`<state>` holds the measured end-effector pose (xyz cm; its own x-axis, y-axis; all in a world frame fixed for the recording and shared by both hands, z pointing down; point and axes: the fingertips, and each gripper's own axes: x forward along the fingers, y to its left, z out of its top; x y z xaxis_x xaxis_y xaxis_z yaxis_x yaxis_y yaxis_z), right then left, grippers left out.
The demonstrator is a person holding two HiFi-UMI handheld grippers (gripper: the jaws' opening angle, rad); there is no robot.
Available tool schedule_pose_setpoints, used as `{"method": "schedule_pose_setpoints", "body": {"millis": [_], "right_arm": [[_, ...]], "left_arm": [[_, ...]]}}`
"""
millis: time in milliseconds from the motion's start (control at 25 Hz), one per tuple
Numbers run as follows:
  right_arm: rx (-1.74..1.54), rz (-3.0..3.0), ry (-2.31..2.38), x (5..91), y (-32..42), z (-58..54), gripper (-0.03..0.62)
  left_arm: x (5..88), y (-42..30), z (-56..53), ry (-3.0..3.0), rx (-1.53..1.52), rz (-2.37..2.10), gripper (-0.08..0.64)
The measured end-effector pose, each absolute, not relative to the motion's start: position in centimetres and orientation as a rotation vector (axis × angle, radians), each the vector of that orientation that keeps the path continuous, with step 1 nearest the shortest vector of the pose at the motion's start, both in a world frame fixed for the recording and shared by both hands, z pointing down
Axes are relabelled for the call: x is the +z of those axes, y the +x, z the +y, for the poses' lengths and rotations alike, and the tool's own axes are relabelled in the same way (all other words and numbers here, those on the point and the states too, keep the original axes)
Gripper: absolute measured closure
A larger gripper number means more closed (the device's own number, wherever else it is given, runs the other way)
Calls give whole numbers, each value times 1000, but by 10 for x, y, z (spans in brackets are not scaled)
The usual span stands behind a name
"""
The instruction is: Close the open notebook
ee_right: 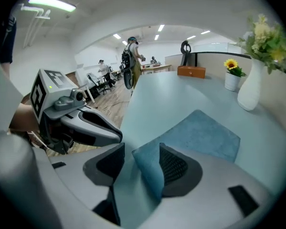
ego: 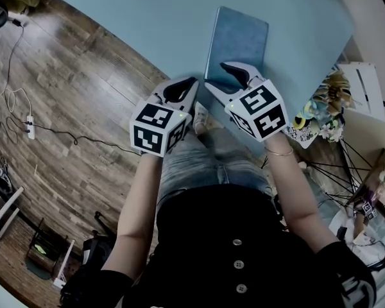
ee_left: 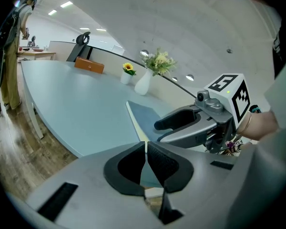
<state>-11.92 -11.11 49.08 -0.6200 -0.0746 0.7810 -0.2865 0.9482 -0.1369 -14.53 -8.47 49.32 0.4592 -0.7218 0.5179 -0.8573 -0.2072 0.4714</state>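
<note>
- Pale blue surface [ego: 147, 18] fills the upper middle of the head view, with wooden floor [ego: 64, 88] and a trailing cable [ego: 51, 132] off to the left.
- Left hand-held gripper [ee_left: 146, 144] comes next, just left of centre at the surface's near edge. Its jaws are pressed together with nothing between them, so it's the spare tool for now.
- Right hand-held gripper [ee_right: 142, 150] sits just right of it, tips out over the near end of the notebook [ego: 237, 40]. Its jaws are spread. In its own view the notebook's near corner shows between them, close against the right pad with a gap to the left one. Not a pinch, I'd say, and I can't tell whether that pad actually touches the cover.
- Notebook now: blue, fuzzy-covered, lying upper centre on the surface with its long side running away from the person. One cover faces up and no spread pages show, so to my eye it's shut or all but shut.
- To finish this well, I'd ease the cover flat rather than let it drop. Then press lightly near the free edge, check the corners line up, and lift straight off so the book doesn't slide toward the surface's edge.
- Far right in the right gripper view, a white vase [ee_right: 251, 87] of flowers stands well apart from the action, so it's no hazard.
</note>
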Motion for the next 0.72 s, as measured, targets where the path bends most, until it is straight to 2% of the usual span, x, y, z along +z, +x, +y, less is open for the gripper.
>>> {"method": "schedule_pose_setpoints", "body": {"millis": [240,480,720], "right_arm": [[371,-2311,365,474,-110,-123,371],[437,-2344,416,464,-91,-126,334],[506,-2403,466,448,-81,-134,357]], "left_arm": [[479,-144,-93,2033,229,-1310,535],[463,-137,-104,2074,248,-1316,535],[444,-128,-114,2139,279,-1319,536]]}}
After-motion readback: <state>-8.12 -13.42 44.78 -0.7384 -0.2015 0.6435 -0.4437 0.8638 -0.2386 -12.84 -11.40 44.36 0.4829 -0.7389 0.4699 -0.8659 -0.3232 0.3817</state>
